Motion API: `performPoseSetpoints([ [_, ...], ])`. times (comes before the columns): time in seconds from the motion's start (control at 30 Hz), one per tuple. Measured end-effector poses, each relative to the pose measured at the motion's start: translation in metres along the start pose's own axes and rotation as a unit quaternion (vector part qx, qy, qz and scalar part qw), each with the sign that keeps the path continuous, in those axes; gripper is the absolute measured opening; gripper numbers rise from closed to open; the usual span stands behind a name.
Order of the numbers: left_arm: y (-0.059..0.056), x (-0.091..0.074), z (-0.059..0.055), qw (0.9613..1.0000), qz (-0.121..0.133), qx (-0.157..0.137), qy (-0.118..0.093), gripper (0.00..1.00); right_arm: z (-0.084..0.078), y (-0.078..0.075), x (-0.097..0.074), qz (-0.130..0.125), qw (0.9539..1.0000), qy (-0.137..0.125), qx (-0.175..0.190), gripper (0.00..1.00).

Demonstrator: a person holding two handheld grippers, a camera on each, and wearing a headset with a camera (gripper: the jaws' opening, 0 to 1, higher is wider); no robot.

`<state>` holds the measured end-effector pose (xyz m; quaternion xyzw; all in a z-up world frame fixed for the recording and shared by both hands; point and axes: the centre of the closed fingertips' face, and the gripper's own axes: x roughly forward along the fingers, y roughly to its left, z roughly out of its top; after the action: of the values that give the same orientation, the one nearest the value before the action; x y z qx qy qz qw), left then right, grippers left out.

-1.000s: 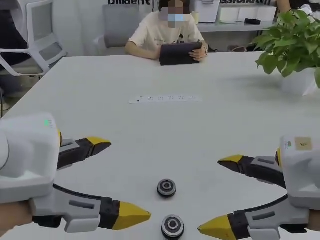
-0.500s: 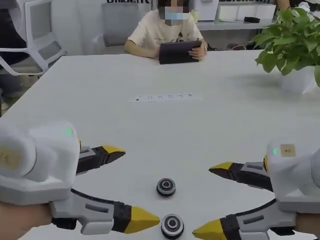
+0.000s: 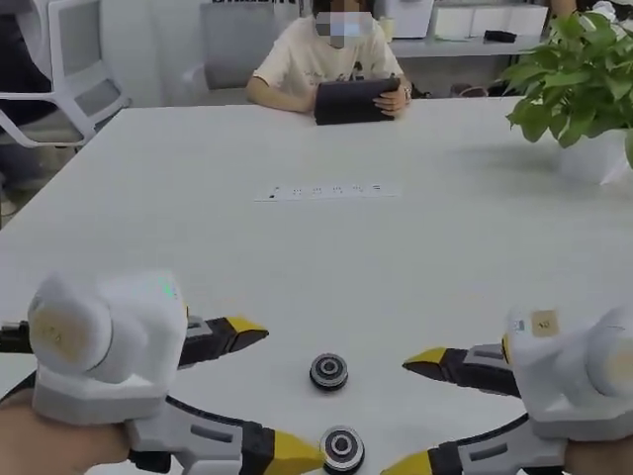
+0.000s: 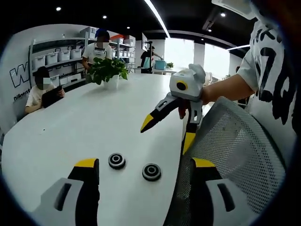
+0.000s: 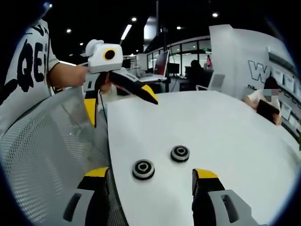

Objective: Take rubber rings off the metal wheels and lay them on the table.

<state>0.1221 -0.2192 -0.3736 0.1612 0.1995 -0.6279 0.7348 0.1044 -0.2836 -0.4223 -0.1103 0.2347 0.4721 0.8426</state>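
Observation:
Two small metal wheels with black rubber rings lie flat on the white table [image 3: 198, 188]. The far wheel [image 3: 329, 371] [image 4: 116, 160] [image 5: 180, 153] sits a little beyond the near wheel [image 3: 341, 447] [image 4: 151, 172] [image 5: 143, 169], which is close to the table's front edge. My left gripper [image 3: 287, 396] [image 4: 145, 165] [image 5: 121, 109] is open just left of the wheels, holding nothing. To their right, my right gripper [image 3: 399, 416] [image 5: 150, 173] [image 4: 164, 137] is open as well. The wheels lie between the two grippers, touched by neither.
A white strip [image 3: 326, 191] lies mid-table. A potted plant [image 3: 574, 79] stands at the far right. A person with a tablet [image 3: 356, 102] sits at the far side. An office chair [image 3: 79, 69] stands far left. A mesh chair back [image 4: 225, 155] [image 5: 47, 150] is behind the front edge.
Both grippers have moved inward, toward the two wheels and each other. The wheels have stayed where they were.

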Motion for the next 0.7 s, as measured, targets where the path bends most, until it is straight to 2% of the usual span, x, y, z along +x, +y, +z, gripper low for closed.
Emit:
performPoseSetpoints([
  [0.33,-0.005,0.014,-0.010,0.9997,-0.022,0.003,0.012,0.67,-0.009,0.000,0.009,0.012,0.9999,0.007,-0.001,0.62],
  [0.43,-0.007,0.021,-0.016,0.9992,-0.031,0.012,0.022,0.64,-0.012,0.000,0.011,0.017,0.9998,0.009,-0.001,0.59],
  [0.7,-0.012,0.033,-0.028,0.9979,-0.049,0.010,0.040,0.53,-0.017,0.004,0.017,0.026,0.9995,0.014,-0.007,0.53],
])
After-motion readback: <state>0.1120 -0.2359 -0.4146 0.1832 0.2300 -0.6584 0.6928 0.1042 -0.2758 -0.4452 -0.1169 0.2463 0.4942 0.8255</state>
